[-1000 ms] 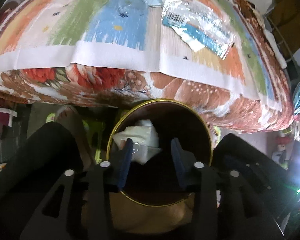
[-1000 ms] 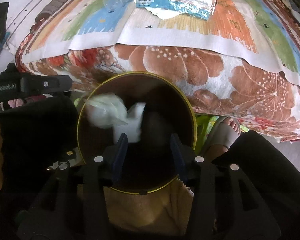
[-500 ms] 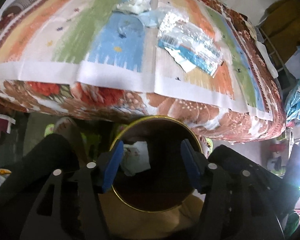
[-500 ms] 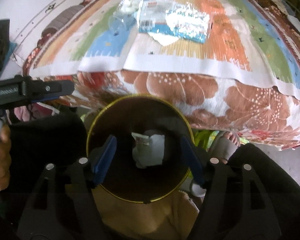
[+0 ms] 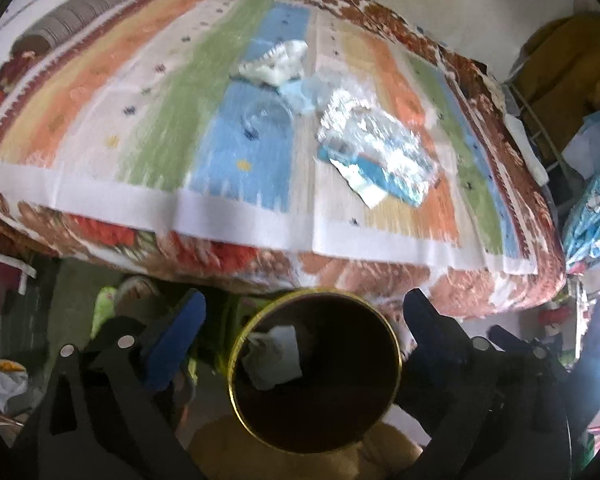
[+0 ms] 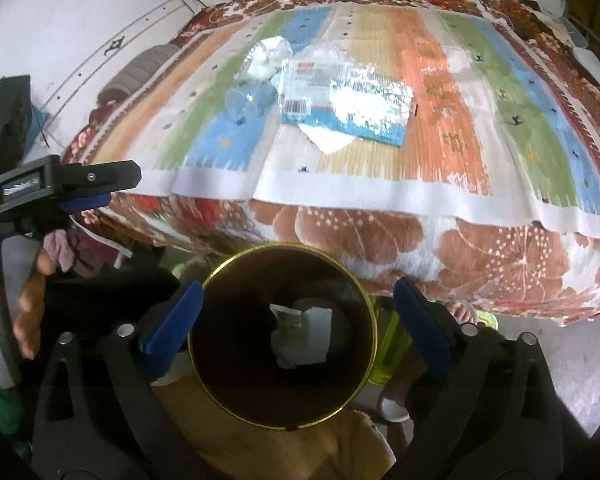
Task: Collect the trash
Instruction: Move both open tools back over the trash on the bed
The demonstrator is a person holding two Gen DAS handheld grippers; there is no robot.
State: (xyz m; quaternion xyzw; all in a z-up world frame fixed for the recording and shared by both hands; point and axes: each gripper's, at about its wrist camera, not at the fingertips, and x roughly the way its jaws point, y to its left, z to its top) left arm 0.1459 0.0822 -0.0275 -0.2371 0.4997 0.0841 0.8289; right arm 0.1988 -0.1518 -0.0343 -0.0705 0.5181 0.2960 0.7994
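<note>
Both jaws have just been opening and now gape wide with nothing between them, my left gripper [image 5: 304, 334] and right gripper [image 6: 296, 316] hovering over the gold-rimmed bin [image 6: 370, 320], where white crumpled paper [image 6: 302, 338] sits at the bottom. So the drop looks done, and the shiny wrapper [image 6: 348, 106], clear cup [image 6: 246, 100] and white wad [image 5: 276, 64] are up on the striped bedspread [image 6: 452, 80]. Next I'd reach to the bed and pinch the flat wrapper by an edge.
</note>
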